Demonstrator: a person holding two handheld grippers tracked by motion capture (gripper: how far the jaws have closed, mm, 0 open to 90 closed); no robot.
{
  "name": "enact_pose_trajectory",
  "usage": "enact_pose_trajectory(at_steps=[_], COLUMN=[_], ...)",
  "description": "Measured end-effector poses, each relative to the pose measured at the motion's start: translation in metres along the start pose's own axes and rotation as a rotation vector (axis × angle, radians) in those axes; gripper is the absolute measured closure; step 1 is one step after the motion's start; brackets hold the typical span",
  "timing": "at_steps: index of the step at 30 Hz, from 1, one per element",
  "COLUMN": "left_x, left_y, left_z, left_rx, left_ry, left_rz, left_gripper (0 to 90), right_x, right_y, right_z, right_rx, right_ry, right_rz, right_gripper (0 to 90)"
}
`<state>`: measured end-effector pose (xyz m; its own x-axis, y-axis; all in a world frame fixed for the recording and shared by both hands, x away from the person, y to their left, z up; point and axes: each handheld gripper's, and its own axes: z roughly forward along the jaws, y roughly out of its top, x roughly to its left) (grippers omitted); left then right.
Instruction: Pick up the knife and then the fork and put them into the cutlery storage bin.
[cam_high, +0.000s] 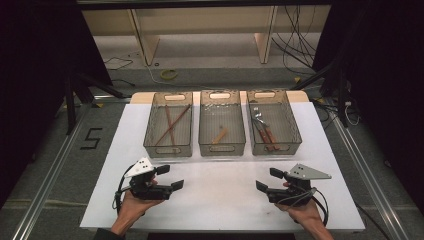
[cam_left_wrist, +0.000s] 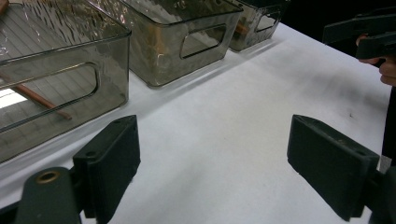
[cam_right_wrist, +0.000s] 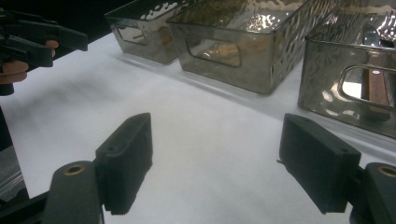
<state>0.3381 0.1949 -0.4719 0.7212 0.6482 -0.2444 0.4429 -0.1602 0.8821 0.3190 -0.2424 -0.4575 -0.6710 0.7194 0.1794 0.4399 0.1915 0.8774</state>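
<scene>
Three bins (cam_high: 222, 150) are sitting mid-frame holding two chopsticks (cam_high: 170, 125), one spoon (cam_high: 219, 135), two forks (cam_high: 265, 134); left gripper (cam_high: 170, 177) and right gripper (cam_high: 267, 179) are both gaping empty.

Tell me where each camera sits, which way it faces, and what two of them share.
High view: above the near side, looking forward and down at three bins; both forearms, left tool, right tool.
Left gripper view: on the left tool, facing the bins.
Right gripper view: on the right tool, facing them.
Shared: the middle bin.

A white table (cam_high: 220, 200) is carrying three clear bins in a row – left (cam_high: 169, 125), middle (cam_high: 222, 124), right (cam_high: 273, 123) – sitting along its far side
</scene>
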Motion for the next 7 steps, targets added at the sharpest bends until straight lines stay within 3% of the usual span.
enact_pose_trajectory(at_steps=[7], left_x=[0.0001], left_y=[0.0001], left_z=[0.0006], left_rx=[0.003], left_ry=[0.001], left_rz=[0.000], left_gripper=[16.3], right_x=[-0.0005], right_y=[-0.0001], right_z=[0.0005], right_rx=[0.001], right_ry=[-0.004], right_rz=[-0.004], right_gripper=[26.3])
